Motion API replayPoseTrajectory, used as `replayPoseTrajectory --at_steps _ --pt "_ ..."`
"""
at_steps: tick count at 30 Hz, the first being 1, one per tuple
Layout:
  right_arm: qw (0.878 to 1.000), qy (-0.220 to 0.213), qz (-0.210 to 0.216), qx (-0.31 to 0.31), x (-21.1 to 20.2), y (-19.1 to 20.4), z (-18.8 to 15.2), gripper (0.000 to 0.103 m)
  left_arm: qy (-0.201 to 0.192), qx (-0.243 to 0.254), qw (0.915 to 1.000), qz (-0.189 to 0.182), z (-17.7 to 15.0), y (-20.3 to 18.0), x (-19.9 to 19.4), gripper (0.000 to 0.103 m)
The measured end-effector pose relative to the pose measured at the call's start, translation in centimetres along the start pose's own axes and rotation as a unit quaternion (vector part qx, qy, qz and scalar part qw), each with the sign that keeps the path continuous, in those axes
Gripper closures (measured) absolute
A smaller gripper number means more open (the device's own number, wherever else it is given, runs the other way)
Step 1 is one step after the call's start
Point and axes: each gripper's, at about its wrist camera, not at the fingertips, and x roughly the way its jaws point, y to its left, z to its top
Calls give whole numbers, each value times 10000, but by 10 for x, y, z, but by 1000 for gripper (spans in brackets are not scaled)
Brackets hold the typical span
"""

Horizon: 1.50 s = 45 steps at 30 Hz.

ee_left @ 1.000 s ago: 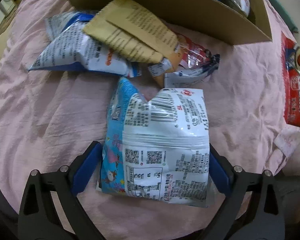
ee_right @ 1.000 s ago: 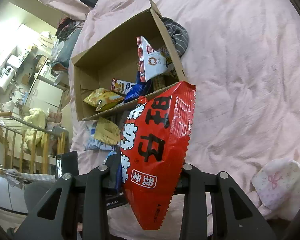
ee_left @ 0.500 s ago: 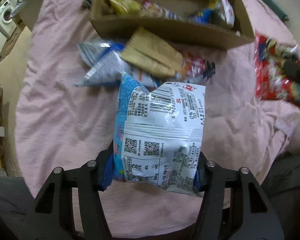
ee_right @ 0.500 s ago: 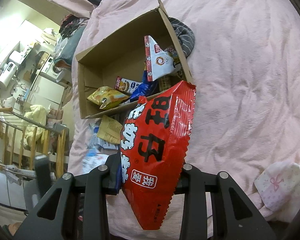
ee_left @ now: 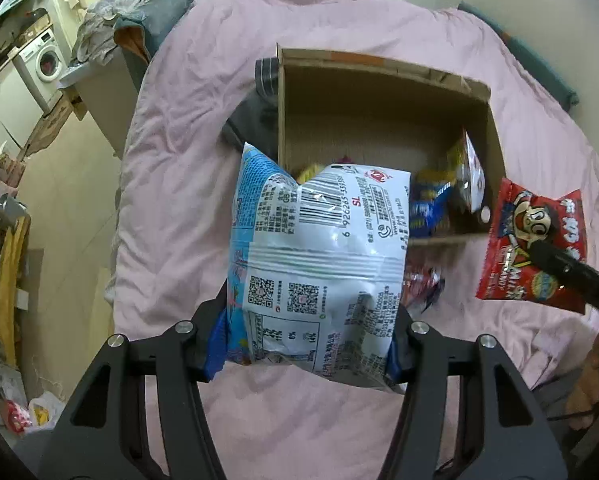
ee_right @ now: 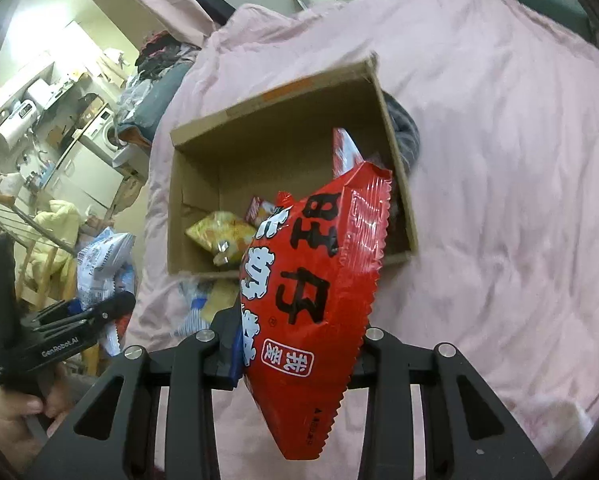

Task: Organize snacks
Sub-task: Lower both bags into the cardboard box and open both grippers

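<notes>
A pink bedsheet (ee_left: 187, 160) covers a bed, and an open cardboard box (ee_left: 379, 92) sits on it, seen from above by both wrist cameras.

In the left wrist view, the left gripper (ee_left: 305, 344) is clamped on the lower end of a white and blue snack bag (ee_left: 319, 256), printed side with barcode and QR codes facing the camera. The bag is lifted off the sheet and its top edge overlaps the box's near wall. At 3 o'clock from it, the right gripper holds a red snack bag (ee_left: 535, 248) with a cartoon face, in the air just beside the box's near right corner.

In the right wrist view, the right gripper (ee_right: 299, 354) pinches that red snack bag (ee_right: 319, 280) near its lower half; the bag tilts up toward 1 o'clock with its serrated top edge over the box opening. At 9 o'clock the left gripper and the hand (ee_right: 15, 416) holding it appear, with the white and blue bag above them.

Inside the box lie a yellow snack packet (ee_right: 219, 236), a small red packet (ee_right: 259, 210) and a white and red pouch (ee_left: 473, 172) leaning in the right corner. Blue wrappers (ee_left: 427, 208) sit beside it, though blur makes them hard to identify. More packets (ee_right: 203, 300) lie on the sheet just outside the near wall. A washing machine (ee_left: 45, 60) stands at 10 o'clock.
</notes>
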Motion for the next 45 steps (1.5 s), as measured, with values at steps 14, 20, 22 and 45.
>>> replayPoseTrajectory --at_steps 14,20,22,45 --pt "9988 -200 -43 -439 45 29 53 67 -56 -8 10000 -23 48 6 36 47" --pt "9987 -164 -86 -483 65 29 69 67 -146 62 9999 -26 65 -2 56 47" --pt "9987 -140 -82 -484 73 28 74 67 -237 91 9997 7 72 -4 60 47" --pt "9990 245 376 -20 128 2 90 64 -595 1118 9915 -289 76 -47 89 45"
